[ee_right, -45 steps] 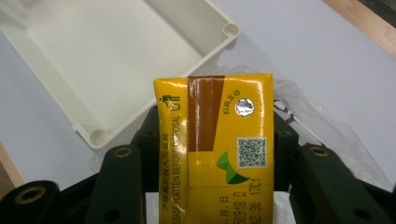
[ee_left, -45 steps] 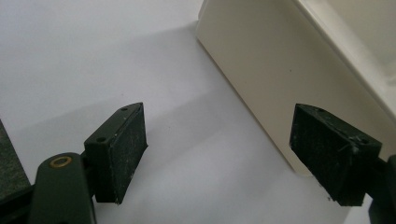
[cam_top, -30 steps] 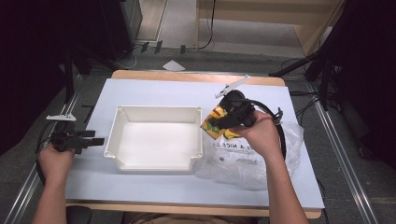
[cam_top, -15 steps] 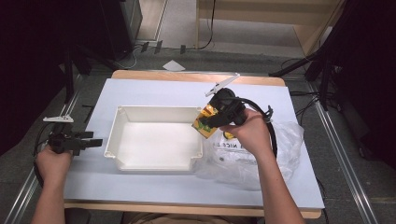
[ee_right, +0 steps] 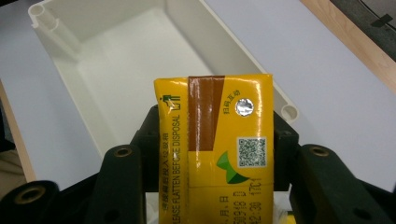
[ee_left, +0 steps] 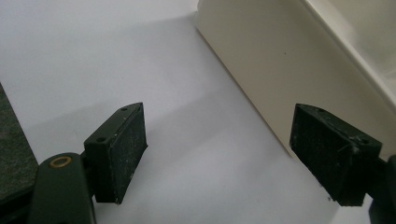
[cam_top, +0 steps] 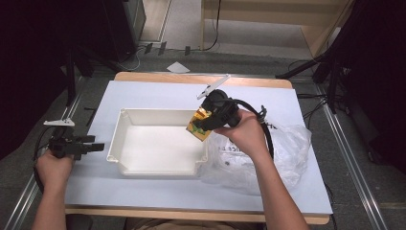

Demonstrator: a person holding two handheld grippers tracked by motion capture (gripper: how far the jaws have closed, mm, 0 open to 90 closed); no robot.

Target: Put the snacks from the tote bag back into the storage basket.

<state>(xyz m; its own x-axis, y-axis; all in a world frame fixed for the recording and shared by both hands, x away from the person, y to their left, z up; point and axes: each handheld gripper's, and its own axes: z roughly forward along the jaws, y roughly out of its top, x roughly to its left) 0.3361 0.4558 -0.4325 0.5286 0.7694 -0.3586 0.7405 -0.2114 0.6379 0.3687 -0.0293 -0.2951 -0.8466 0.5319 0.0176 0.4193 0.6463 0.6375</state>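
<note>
A yellow drink carton (cam_top: 199, 126) with a brown stripe and a QR code hangs over the right rim of the white tray (cam_top: 119, 132). My right gripper (cam_top: 203, 125) is shut on the carton (ee_right: 215, 140), its black jaws pressing both narrow sides, with the tray's bare inside (ee_right: 116, 70) beyond it. Off the tray's left side, low over the white table, my left gripper (cam_top: 95, 145) stands open. Between its pads (ee_left: 123, 144) there is just the table surface, and the tray's outer wall (ee_left: 261, 65) runs close past the right-hand jaw.
A crumpled clear plastic bag (cam_top: 287, 153) lies on the table right of the tray, under the right forearm. The white mat (cam_top: 158, 93) covers a wooden table. Dark stands and cables ring the table on the floor.
The right gripper has carried the carton leftward from above the plastic bag to over the tray's right rim. The left gripper has stayed where it was.
</note>
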